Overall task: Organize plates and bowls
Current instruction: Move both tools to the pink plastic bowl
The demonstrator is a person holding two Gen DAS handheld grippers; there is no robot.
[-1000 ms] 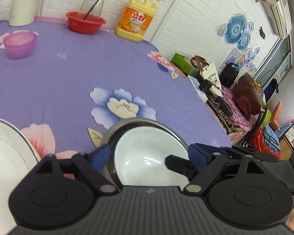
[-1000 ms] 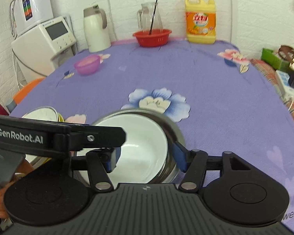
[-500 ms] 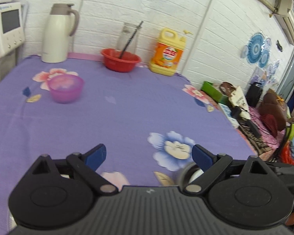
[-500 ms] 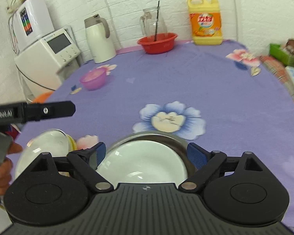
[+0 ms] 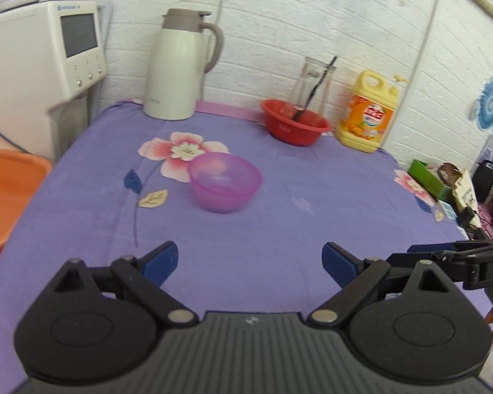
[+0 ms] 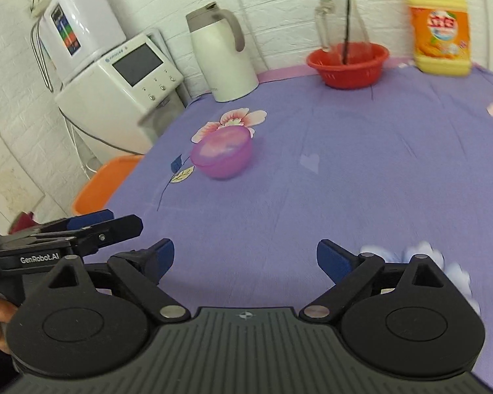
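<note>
A purple flowered table (image 5: 279, 229) fills both views. Left of the table stand a white appliance (image 5: 42, 52) and an orange tub (image 5: 6, 193). At the table's far edge sit a white jug (image 5: 177, 65), a red basin (image 5: 294, 126) holding a glass pitcher (image 5: 314, 78), and a yellow bottle (image 5: 369, 111). A pink bowl (image 5: 226, 180) rests upright on the table, left of its centre, beside a printed flower. The left gripper (image 5: 249, 261) hovers above the table's near edge, released and empty. The right gripper (image 6: 245, 256) hovers beside it, also spread wide, holding nothing.
</note>
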